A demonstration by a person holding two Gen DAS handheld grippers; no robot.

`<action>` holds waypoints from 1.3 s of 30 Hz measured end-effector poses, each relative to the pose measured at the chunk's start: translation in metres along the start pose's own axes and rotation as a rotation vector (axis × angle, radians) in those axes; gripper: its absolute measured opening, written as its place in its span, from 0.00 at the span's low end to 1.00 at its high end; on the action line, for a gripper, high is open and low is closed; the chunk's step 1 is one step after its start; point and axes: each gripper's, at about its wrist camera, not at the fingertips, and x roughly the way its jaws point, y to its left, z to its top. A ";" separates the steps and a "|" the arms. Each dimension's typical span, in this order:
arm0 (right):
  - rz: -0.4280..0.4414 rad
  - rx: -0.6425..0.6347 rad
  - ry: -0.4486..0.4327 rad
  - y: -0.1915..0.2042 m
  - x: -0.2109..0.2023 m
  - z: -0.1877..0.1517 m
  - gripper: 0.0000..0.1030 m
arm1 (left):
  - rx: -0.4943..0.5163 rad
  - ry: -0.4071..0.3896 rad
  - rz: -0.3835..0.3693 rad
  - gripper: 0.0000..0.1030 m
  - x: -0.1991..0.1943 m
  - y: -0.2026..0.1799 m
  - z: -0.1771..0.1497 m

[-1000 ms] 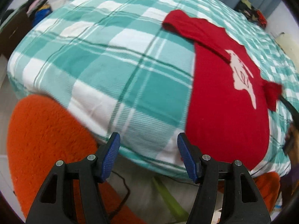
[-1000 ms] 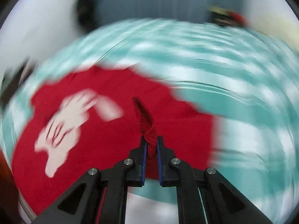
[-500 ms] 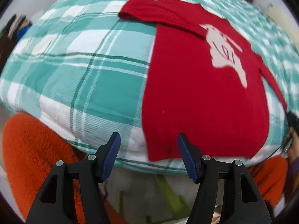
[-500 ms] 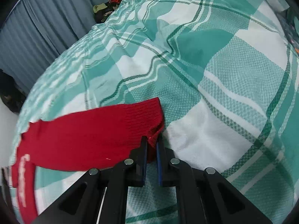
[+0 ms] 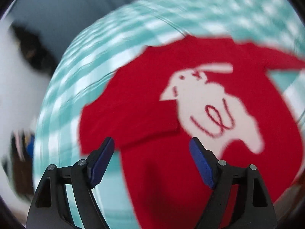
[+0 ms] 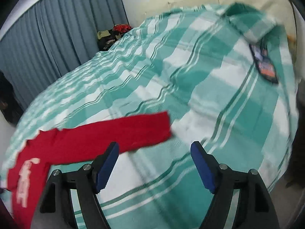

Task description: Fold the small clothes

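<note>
Your right gripper (image 6: 153, 164) no longer pinches the sleeve cuff it clamped a moment ago; its jaws are opening and nothing sits between them. The released sleeve (image 6: 122, 131) now lies stretched flat on the bed (image 6: 219, 99), its cuff just beyond the left jaw. Your left gripper (image 5: 151, 160) has swung over the red sweater (image 5: 152, 99); its jaws are also opening, spread wide above the fabric and gripping nothing. The sweater lies face up on the green checked cover, white animal motif (image 5: 213, 106) showing, its other sleeve folded across its body. The spreading looks finished, so folding can probably begin.
</note>
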 end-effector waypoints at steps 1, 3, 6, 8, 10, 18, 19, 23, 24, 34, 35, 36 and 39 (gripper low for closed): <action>0.012 0.031 0.009 -0.002 0.000 -0.002 0.75 | 0.054 0.026 0.017 0.80 0.018 -0.009 0.005; 0.010 0.045 0.012 -0.002 0.000 0.000 0.75 | 0.134 0.078 0.053 0.75 0.054 -0.018 0.011; 0.016 0.040 -0.004 -0.001 -0.007 0.002 0.75 | -0.027 0.078 -0.080 0.07 0.055 0.019 0.011; 0.015 0.015 -0.016 0.002 -0.010 0.001 0.75 | -0.249 0.037 -0.144 0.07 0.042 0.072 0.000; 0.004 0.004 -0.021 0.003 -0.012 0.002 0.75 | -0.435 -0.016 -0.127 0.06 0.023 0.137 -0.024; -0.004 0.055 -0.009 0.003 -0.010 0.003 0.75 | -1.006 0.045 0.063 0.06 0.025 0.344 -0.189; -0.004 0.055 -0.006 0.004 -0.009 0.003 0.75 | -1.022 0.072 0.078 0.06 0.034 0.350 -0.201; -0.009 0.049 0.026 0.012 -0.002 0.002 0.75 | -1.003 0.171 0.107 0.06 0.072 0.357 -0.228; -0.012 0.045 0.033 0.013 -0.001 0.002 0.75 | -0.987 0.183 0.119 0.06 0.078 0.355 -0.229; -0.045 0.036 0.098 0.015 0.008 0.000 0.75 | -0.985 0.322 0.201 0.39 0.097 0.339 -0.229; -0.048 0.031 0.101 0.015 0.008 0.001 0.76 | -1.002 0.325 0.259 0.57 0.082 0.340 -0.229; -0.053 0.025 0.102 0.017 0.007 0.001 0.77 | -1.015 0.279 0.301 0.60 0.065 0.339 -0.227; -0.049 -0.062 0.103 0.037 0.004 0.001 0.79 | -0.975 0.097 0.258 0.60 0.024 0.324 -0.206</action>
